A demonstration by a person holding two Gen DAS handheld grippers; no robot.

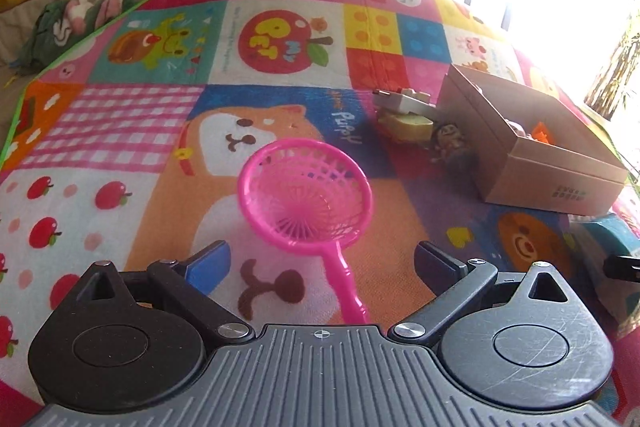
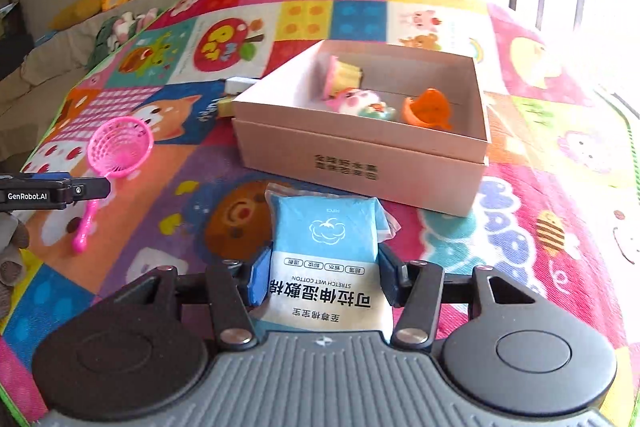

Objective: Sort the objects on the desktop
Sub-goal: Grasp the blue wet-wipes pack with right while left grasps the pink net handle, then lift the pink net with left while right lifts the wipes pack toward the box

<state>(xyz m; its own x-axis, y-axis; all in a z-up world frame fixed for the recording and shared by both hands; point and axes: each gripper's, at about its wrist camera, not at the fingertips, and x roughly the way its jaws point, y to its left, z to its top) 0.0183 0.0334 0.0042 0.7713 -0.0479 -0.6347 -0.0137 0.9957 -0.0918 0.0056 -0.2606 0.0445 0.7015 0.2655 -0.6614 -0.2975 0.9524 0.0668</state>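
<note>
1. The left gripper (image 1: 322, 261) hangs over the colourful play mat (image 1: 132, 131) with its jaws spread wide and nothing between the pads.
2. A pink toy strainer (image 1: 306, 193) lies flat on the mat just ahead of those open jaws. Its long axis runs from the round mesh bowl, farther from the camera, back to the handle, whose end points toward the gripper body and slightly right.
3. The right gripper (image 2: 322, 277) has its jaws at a middling width, both blue pads (image 2: 256, 277) pressing the sides of a blue wet-wipe packet (image 2: 326, 247).
4. The packet's long axis runs along the fingers, its far end pointing toward the cardboard box (image 2: 360, 151); its printed text reads upside down in the right wrist view.
5. The open box sits on the mat just beyond the packet and holds a pink-and-yellow cupcake toy (image 2: 344, 75), a pink-and-white soft toy (image 2: 360, 105) and an orange cup-like piece (image 2: 426, 111).
6. A few small items (image 1: 408, 115) lie against the box's far side; they are too blurred to tell apart.
</note>
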